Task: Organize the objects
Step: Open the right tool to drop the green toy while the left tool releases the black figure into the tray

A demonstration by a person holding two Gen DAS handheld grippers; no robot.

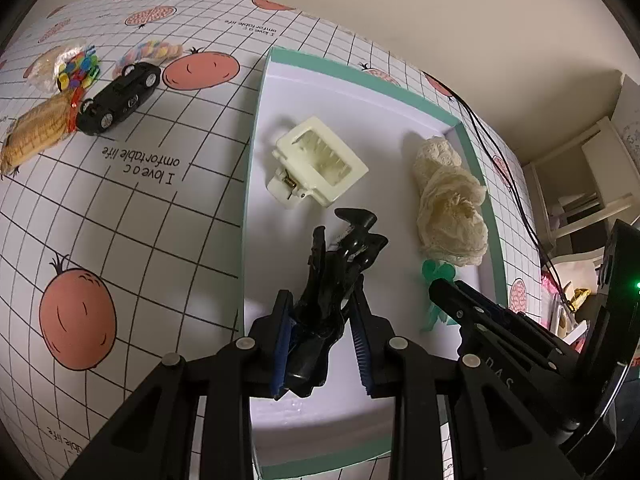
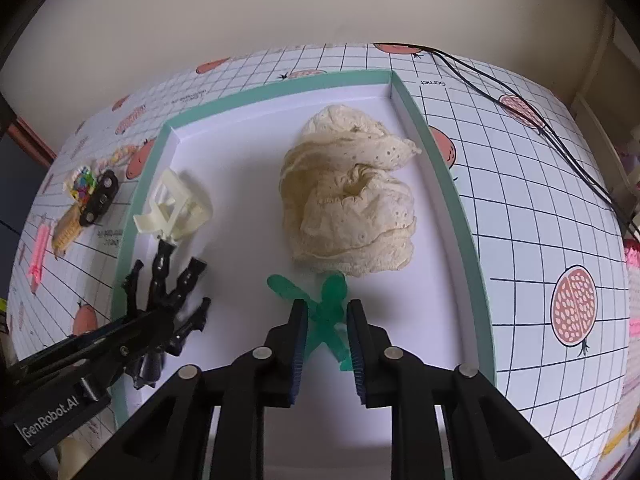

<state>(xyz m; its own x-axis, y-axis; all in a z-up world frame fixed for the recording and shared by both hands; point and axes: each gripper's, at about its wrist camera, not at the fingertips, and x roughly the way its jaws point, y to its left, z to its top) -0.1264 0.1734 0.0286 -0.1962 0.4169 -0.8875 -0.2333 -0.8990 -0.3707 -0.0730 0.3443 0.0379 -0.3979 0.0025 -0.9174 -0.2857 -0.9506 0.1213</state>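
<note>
Both grippers were over the mint-rimmed tray [image 1: 256, 128], each at a hair accessory.

Left gripper [image 1: 320, 340] was clamped on the black claw clip [image 1: 340, 264], its teeth pointing toward the tray's middle, near the cream claw clip [image 1: 320, 164].

Right gripper [image 2: 326, 344] sat narrow around the green hair clip [image 2: 324, 312] near the tray's front edge. Pads flanked it closely, but contact wasn't clear, so I can't tell if it was actually gripped.

The cream lace scrunchie [image 2: 348, 196] lay against the tray's right wall, just behind the green clip.

My read: placing step.
- Lower the black clip flat before release.
- Keep it off the cream clip.
- Don't drag the green clip into the lace.

The toy car [image 1: 118, 98] and snack packets [image 1: 36, 136] were on the tablecloth [image 1: 160, 240] beyond the tray's left wall, not yet sorted.
</note>
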